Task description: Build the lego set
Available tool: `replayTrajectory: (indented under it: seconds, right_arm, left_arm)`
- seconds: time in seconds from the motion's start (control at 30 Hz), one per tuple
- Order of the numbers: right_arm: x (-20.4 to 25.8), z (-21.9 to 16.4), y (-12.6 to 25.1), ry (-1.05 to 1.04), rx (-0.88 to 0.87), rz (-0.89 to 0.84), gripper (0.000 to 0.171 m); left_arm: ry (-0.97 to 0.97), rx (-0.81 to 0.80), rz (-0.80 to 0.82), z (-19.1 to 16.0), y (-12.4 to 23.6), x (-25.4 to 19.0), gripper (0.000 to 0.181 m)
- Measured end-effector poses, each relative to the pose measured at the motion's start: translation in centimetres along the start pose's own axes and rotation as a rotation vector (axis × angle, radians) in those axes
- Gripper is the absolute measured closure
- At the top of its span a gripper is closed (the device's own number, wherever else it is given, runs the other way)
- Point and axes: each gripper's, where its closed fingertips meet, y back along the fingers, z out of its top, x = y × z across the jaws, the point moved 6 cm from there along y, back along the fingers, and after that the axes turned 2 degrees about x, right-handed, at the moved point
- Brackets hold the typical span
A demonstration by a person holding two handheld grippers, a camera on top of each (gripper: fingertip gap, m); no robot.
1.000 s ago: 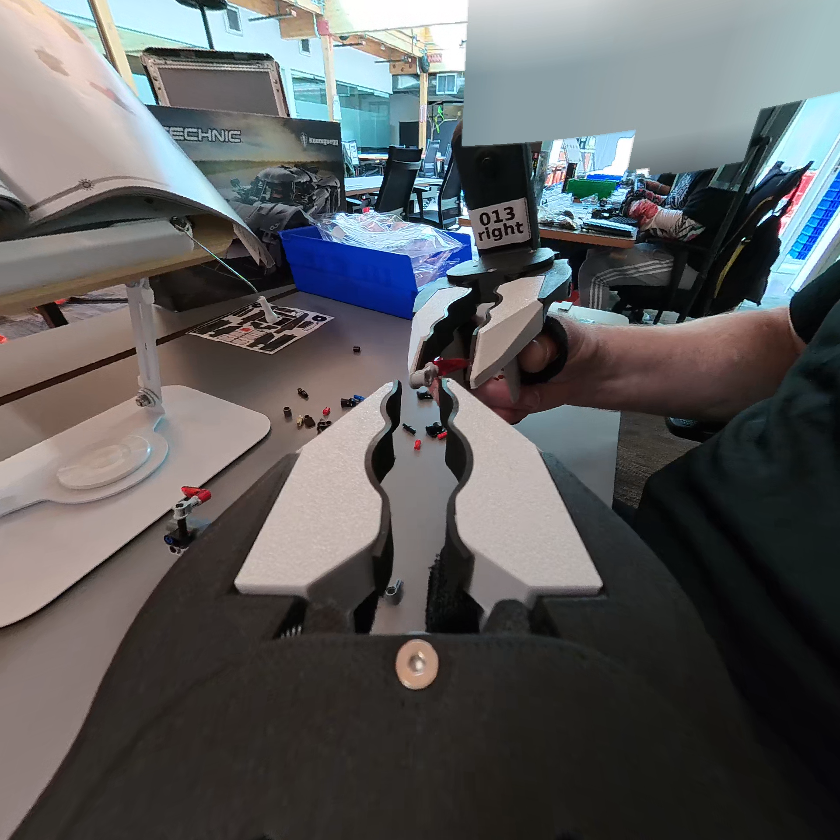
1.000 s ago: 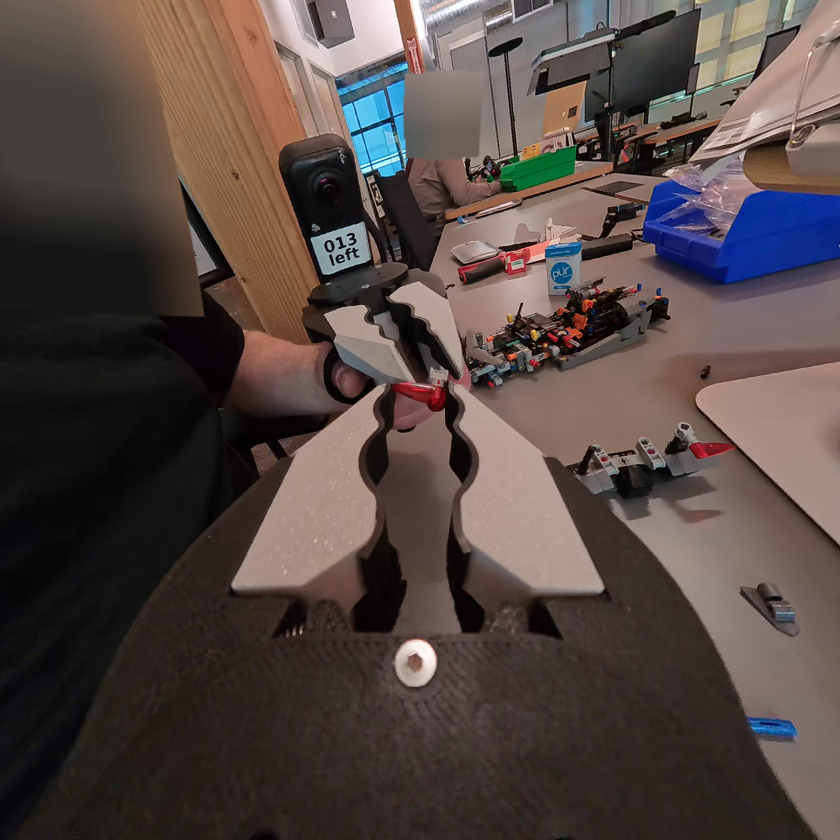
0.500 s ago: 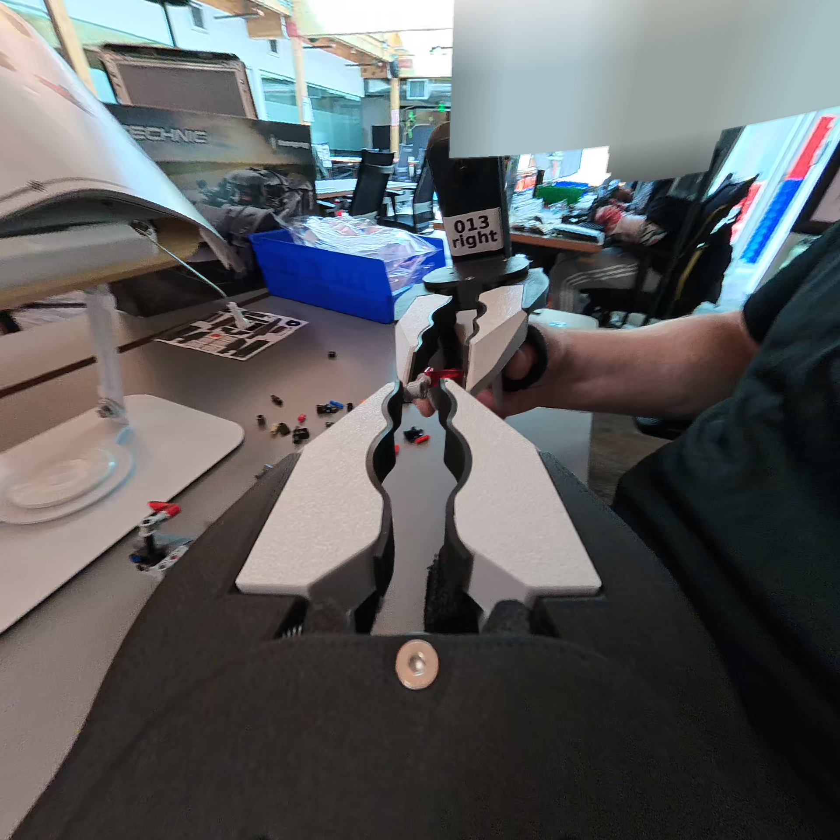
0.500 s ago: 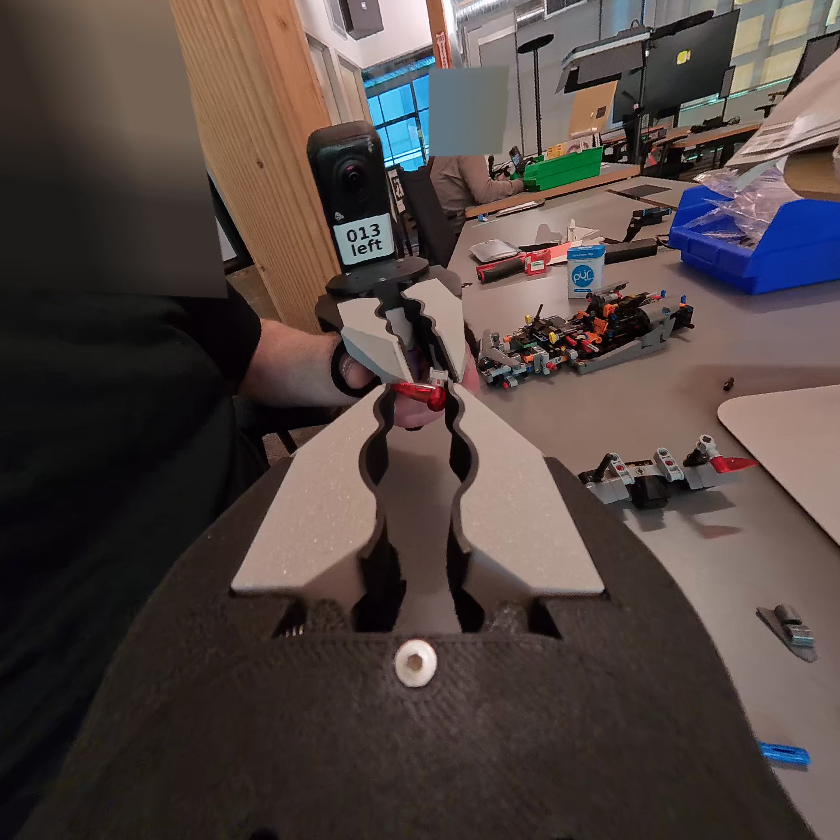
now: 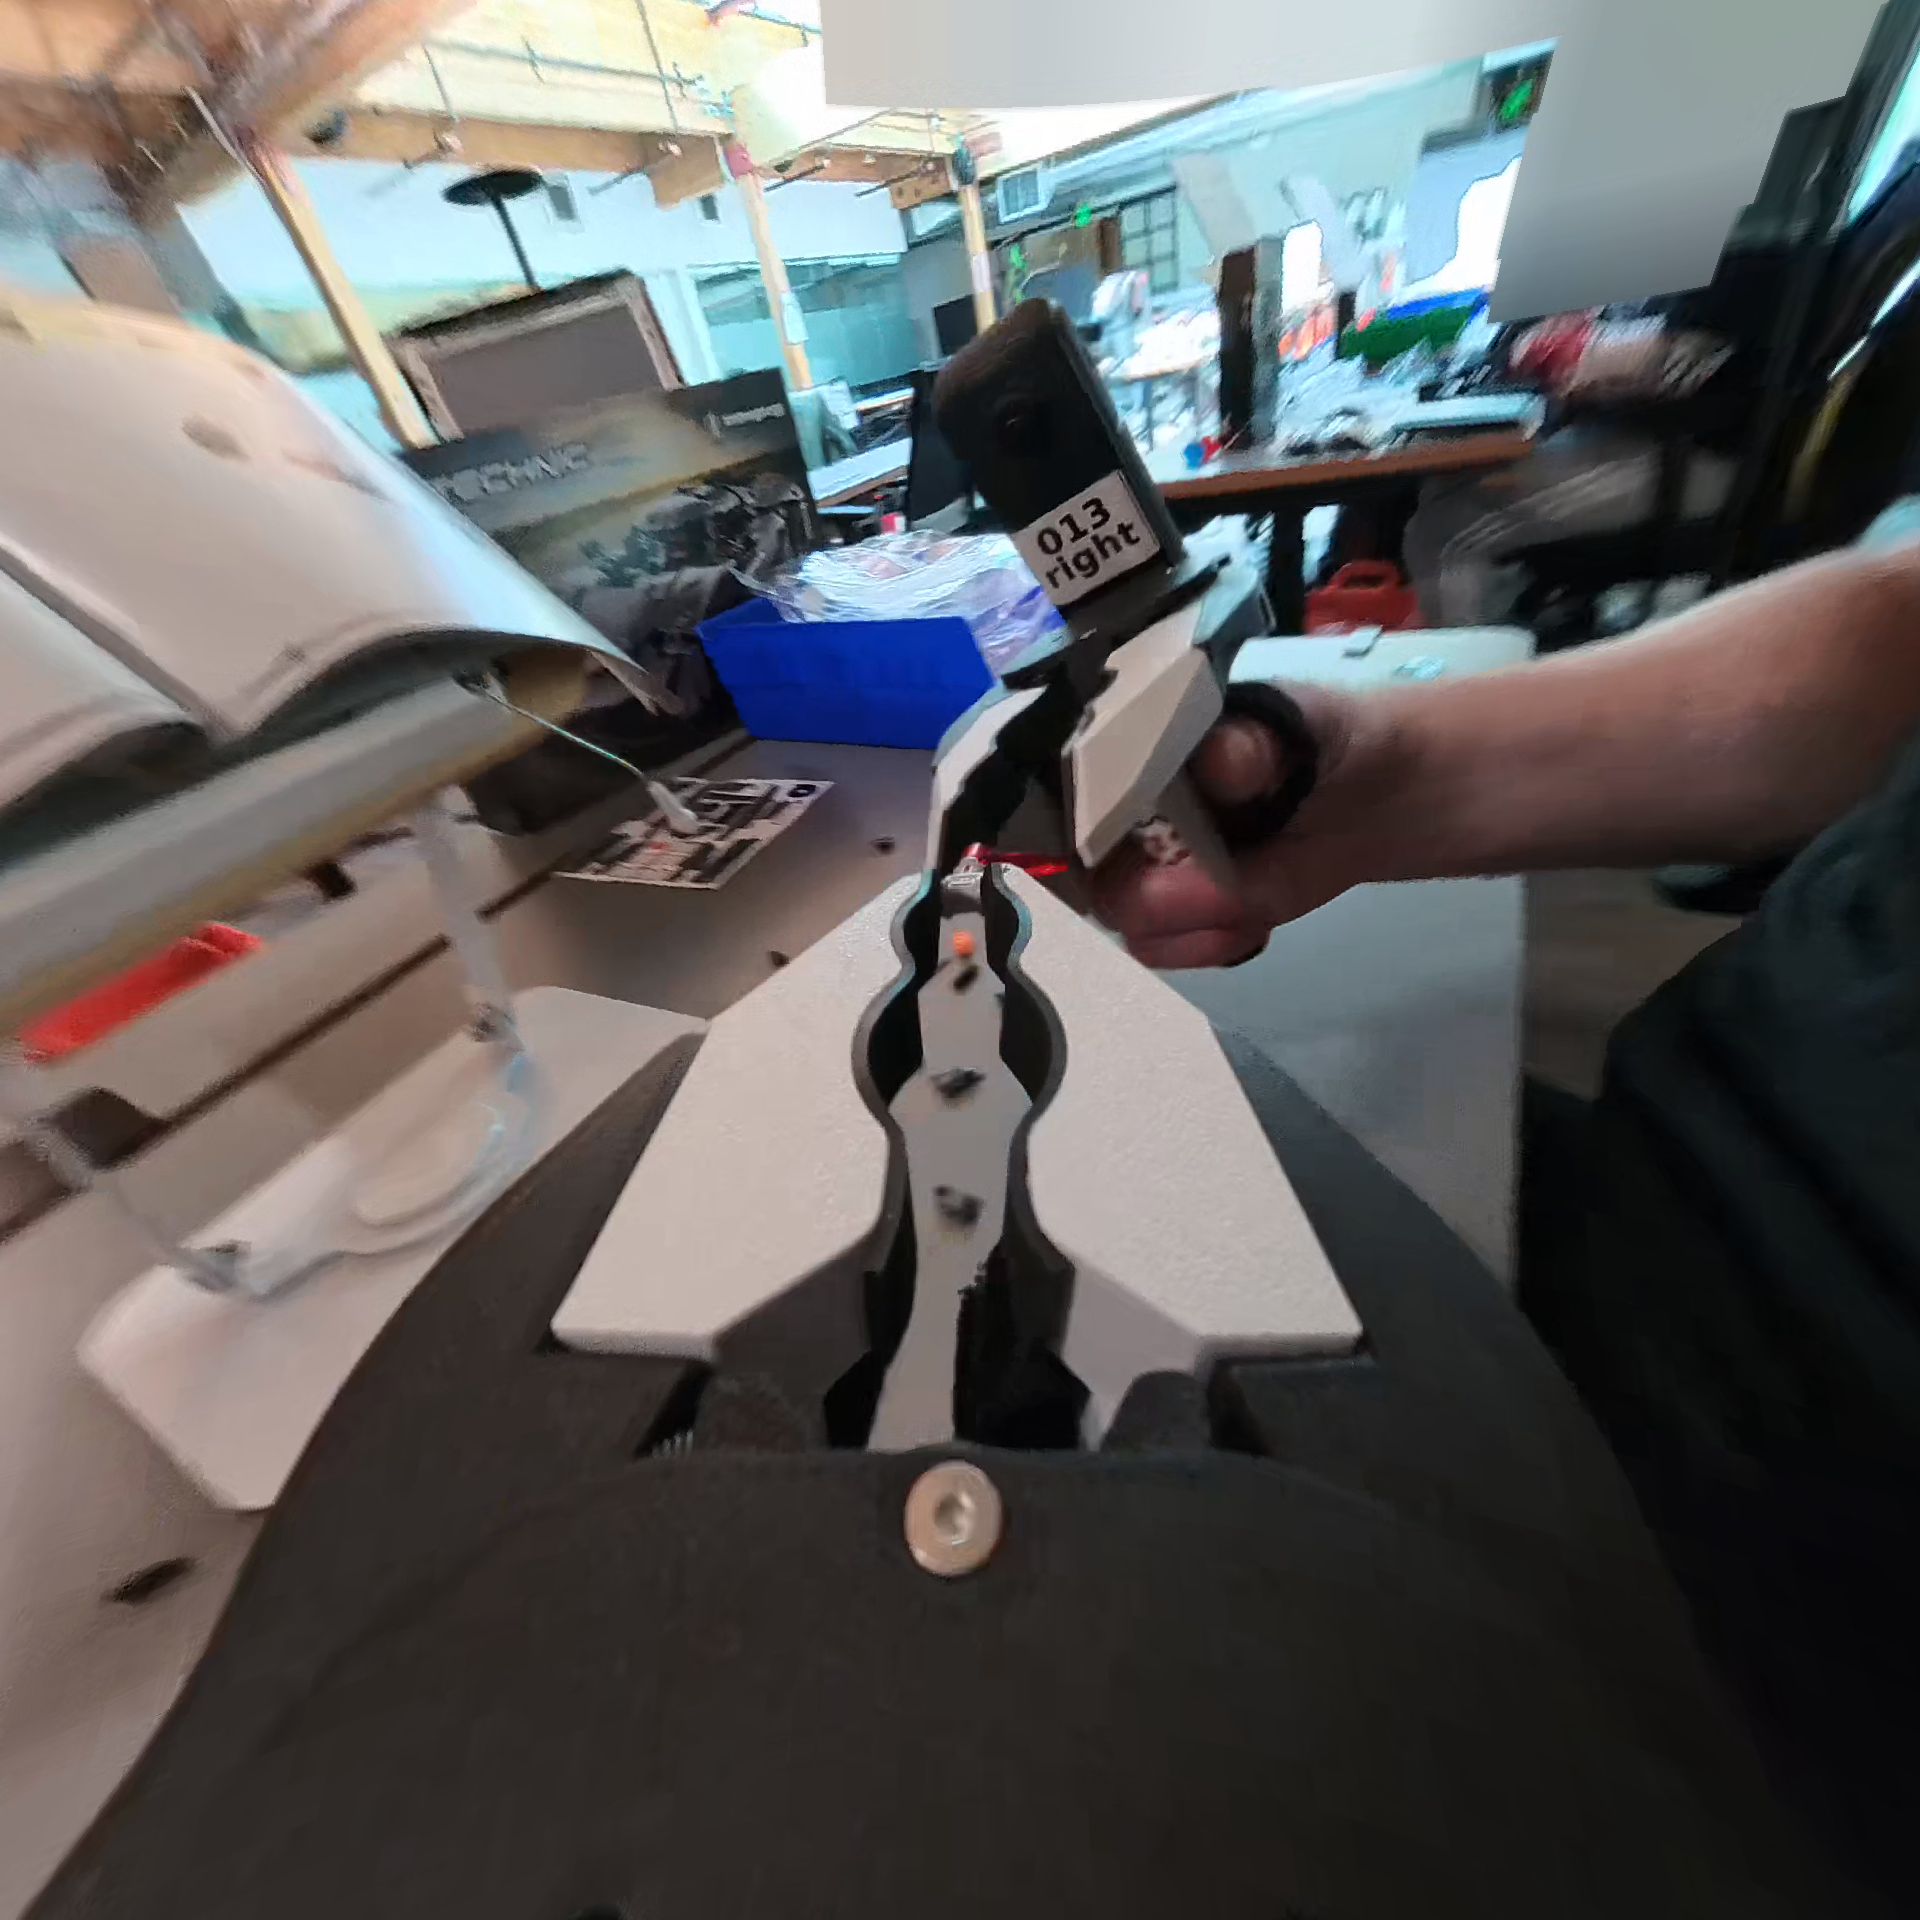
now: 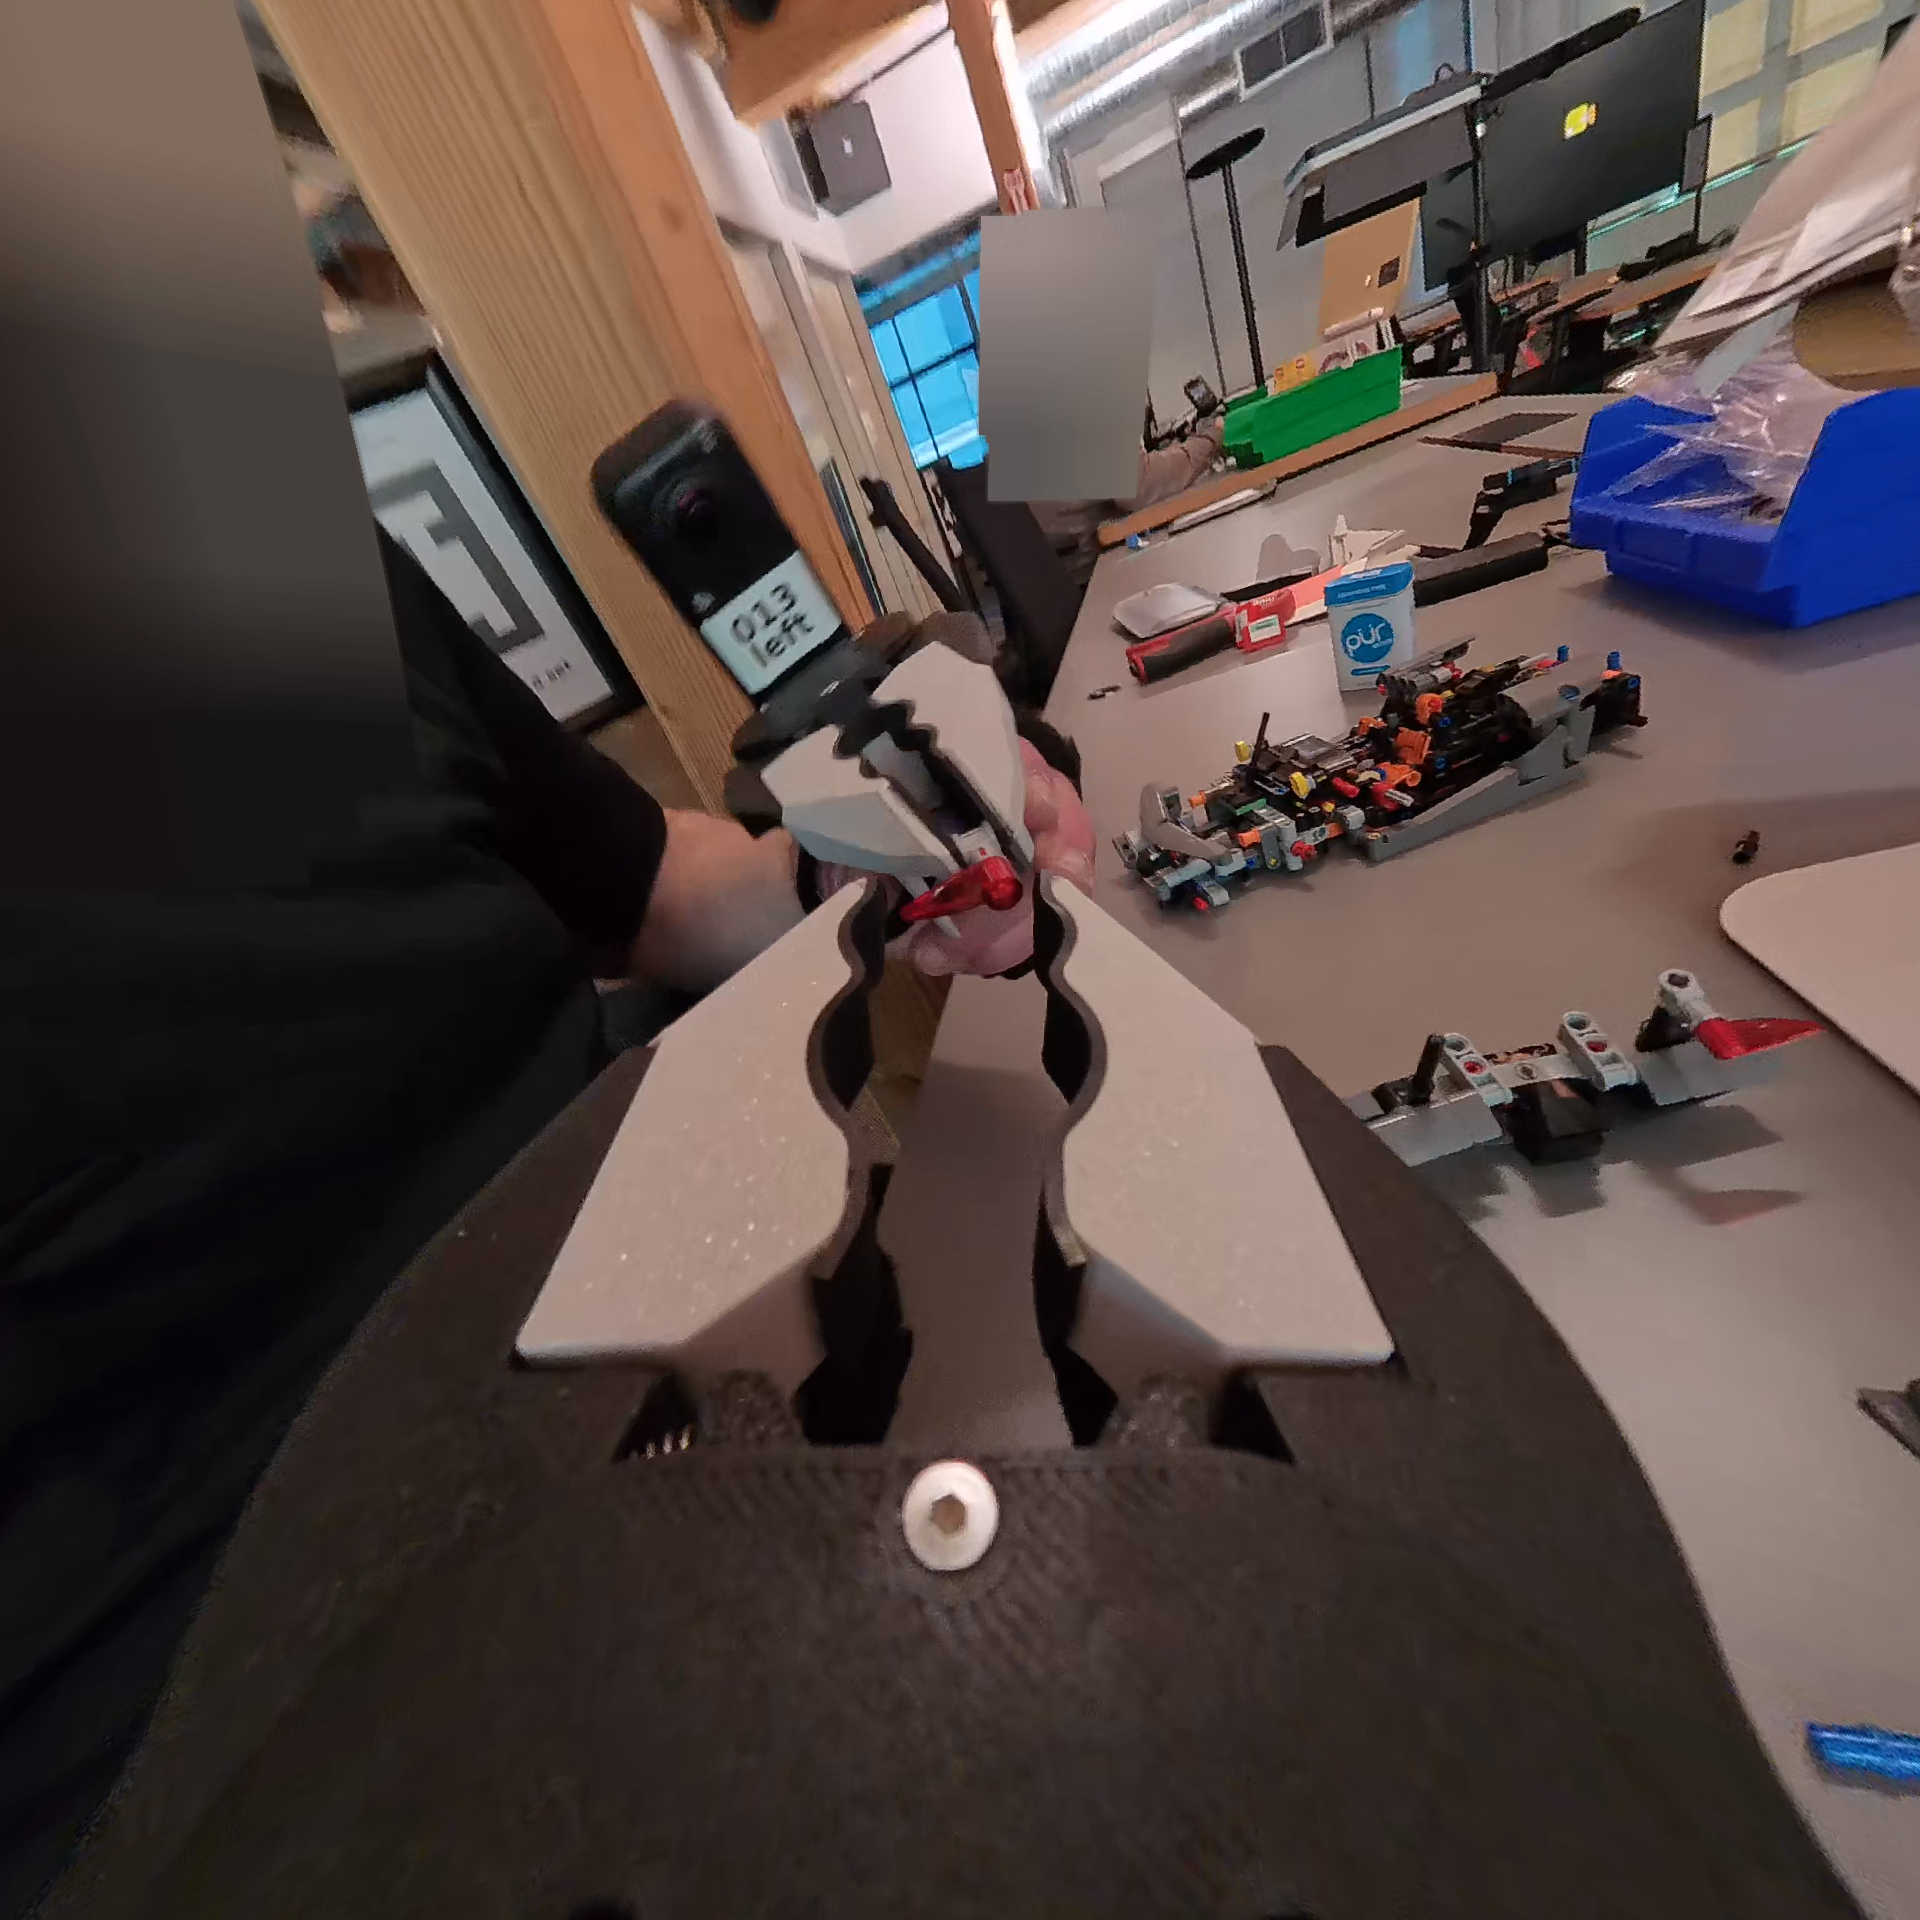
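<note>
Bridging both tongs' tips: red lego piece [image 6: 961, 896]

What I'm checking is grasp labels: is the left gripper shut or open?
Shut. The left gripper has its fingertips nearly together, pinching one end of the red piece; both views show it.

A blue bin [image 6: 1756, 520] stuffed with clear plastic bags [image 6: 1704, 436] sits far back on the grey table [image 6: 1351, 935]. A small white-and-blue canister [image 6: 1369, 625] stands upright beside a red-and-black handled tool [image 6: 1195, 646]. A wooden post [image 6: 540, 312] rises at the table's end. Farther off, a green bin [image 6: 1314, 405] rests on another desk below a dark monitor [image 6: 1590, 156].
</note>
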Motion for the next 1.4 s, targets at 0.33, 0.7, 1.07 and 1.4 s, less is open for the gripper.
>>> replayTrajectory:
  seconds: [0.33, 0.7, 1.07, 1.4]
  right_arm:
    - [-0.7, -0.1, 0.0, -0.361, -0.09, 0.19, 0.156]
    - [-0.8, 0.5, 0.6, -0.382, -0.151, 0.22, 0.169]
    - [-1.0, 0.8, 1.3, -0.363, -0.189, 0.217, 0.168]
    - [-0.7, 0.6, 1.0, -0.284, -0.161, 0.191, 0.168]
  left_arm:
    - [-0.487, 0.044, 0.063, 1.1, 0.1, -0.8, 0.176]
    - [-0.546, 0.009, 0.067, 1.3, -0.5, -0.8, 0.175]
    - [-0.432, 0.013, 0.067, 1.5, -0.9, -0.2, 0.168]
    - [-0.413, 0.04, 0.054, 1.3, -1.3, -0.4, 0.169]
